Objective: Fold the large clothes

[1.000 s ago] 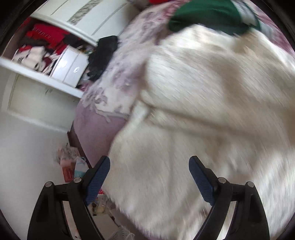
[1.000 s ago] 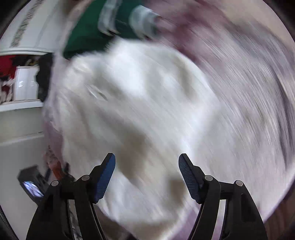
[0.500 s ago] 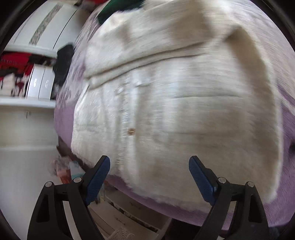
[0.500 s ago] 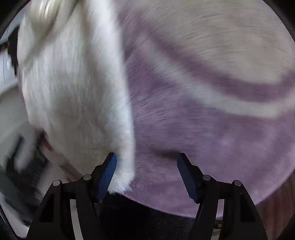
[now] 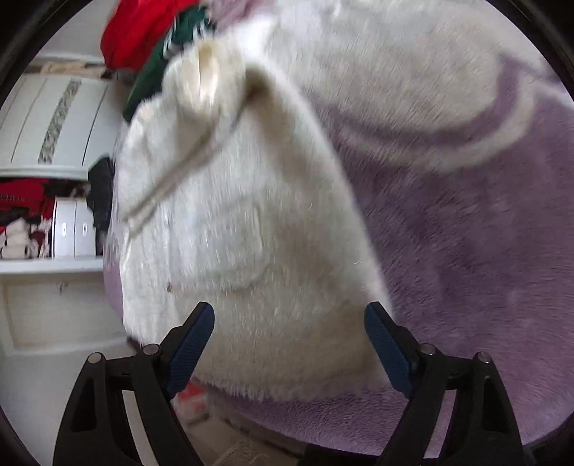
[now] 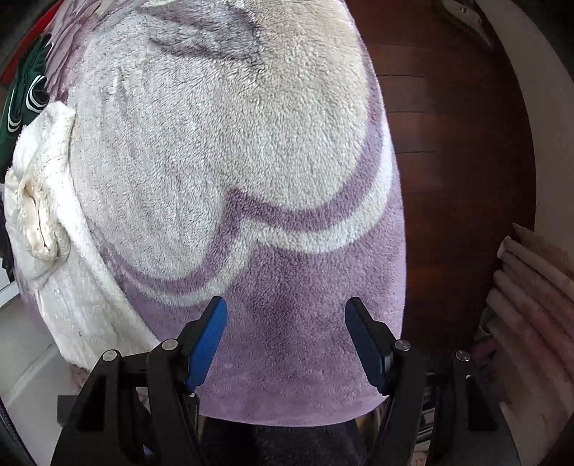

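Note:
A fluffy white coat (image 5: pixel 229 229) lies folded on a bed under a purple and cream fleece blanket (image 5: pixel 484 222). My left gripper (image 5: pixel 288 333) hovers open above the coat's near hem, its blue pads apart and empty. In the right wrist view the same white coat (image 6: pixel 53 251) lies along the left edge, a cuff with satin lining turned up. My right gripper (image 6: pixel 287 333) stands open over the bare purple blanket (image 6: pixel 287 251), well to the right of the coat, with nothing between its fingers.
A green garment (image 5: pixel 154 71) and a red one (image 5: pixel 140 28) lie at the bed's far end. A white wardrobe (image 5: pixel 46 118) with shelves of clothes stands left. Dark wooden floor (image 6: pixel 448 143) runs right of the bed, with folded pinkish textiles (image 6: pixel 531 286) at the far right.
Both grippers swept to the right across the bed. The left went from the coat's middle to its right hem. The right left the coat and now sits over bare blanket near the bed's edge.

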Demonstrator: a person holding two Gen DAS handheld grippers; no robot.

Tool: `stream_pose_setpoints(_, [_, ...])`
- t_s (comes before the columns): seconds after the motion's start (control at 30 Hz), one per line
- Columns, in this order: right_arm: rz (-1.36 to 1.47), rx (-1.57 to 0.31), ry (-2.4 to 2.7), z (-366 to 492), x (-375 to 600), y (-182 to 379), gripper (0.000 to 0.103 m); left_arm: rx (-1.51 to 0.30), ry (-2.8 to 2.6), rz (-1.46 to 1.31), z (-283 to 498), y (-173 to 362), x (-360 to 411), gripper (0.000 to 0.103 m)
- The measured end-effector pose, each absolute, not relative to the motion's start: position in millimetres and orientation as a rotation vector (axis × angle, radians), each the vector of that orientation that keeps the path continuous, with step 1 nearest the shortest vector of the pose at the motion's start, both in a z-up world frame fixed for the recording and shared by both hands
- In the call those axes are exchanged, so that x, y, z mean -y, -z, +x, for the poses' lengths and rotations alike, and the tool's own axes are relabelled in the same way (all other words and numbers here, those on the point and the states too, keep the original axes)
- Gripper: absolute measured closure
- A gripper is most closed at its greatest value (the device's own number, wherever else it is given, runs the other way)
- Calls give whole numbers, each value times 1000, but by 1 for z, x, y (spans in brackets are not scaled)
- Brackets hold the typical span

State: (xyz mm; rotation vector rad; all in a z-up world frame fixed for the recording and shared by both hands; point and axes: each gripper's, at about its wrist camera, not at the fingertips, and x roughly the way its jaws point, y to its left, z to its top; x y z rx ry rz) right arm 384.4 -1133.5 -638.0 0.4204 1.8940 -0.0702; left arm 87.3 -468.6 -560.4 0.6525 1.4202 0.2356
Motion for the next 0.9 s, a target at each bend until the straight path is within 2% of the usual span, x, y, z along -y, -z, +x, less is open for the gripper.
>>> stream_pose_setpoints(0.13, [410, -1903, 34, 390, 1116, 639, 33, -1438, -237, 685, 86, 573, 474, 16])
stream_pose_setpoints(0.2, [414, -1893, 31, 385, 1050, 659, 33, -1497, -254, 690, 90, 597, 468, 16])
stream_pose_setpoints(0.27, [420, -1881, 30, 383, 1042, 657, 33, -1518, -270, 710, 98, 614, 456, 14])
stream_pose_setpoints(0.53, [425, -1792, -156, 418, 977, 669, 33, -1382, -484, 579, 135, 562, 371, 17])
stream_pose_setpoints(0.57, [445, -1768, -228, 430, 968, 672, 33, -1373, -487, 557, 138, 556, 362, 29])
stream_pose_setpoints(0.6, [486, -1740, -301, 443, 959, 674, 32, -1363, -481, 543, 140, 550, 356, 52])
stream_pose_setpoints(0.67, [577, -1686, -410, 468, 945, 674, 20, -1329, -489, 549, 140, 541, 350, 80])
stream_pose_setpoints(0.7, [636, -1654, -474, 483, 932, 674, 11, -1297, -496, 551, 139, 533, 347, 81])
stream_pose_setpoints(0.73, [682, -1629, -522, 494, 917, 676, 6, -1279, -496, 542, 137, 527, 346, 82])
stream_pose_setpoints(0.83, [777, -1579, -647, 531, 879, 678, 3, -1266, -502, 538, 133, 521, 343, 83])
stream_pose_setpoints(0.9, [783, -1622, -714, 548, 847, 687, 2, -1266, -489, 540, 131, 519, 340, 84])
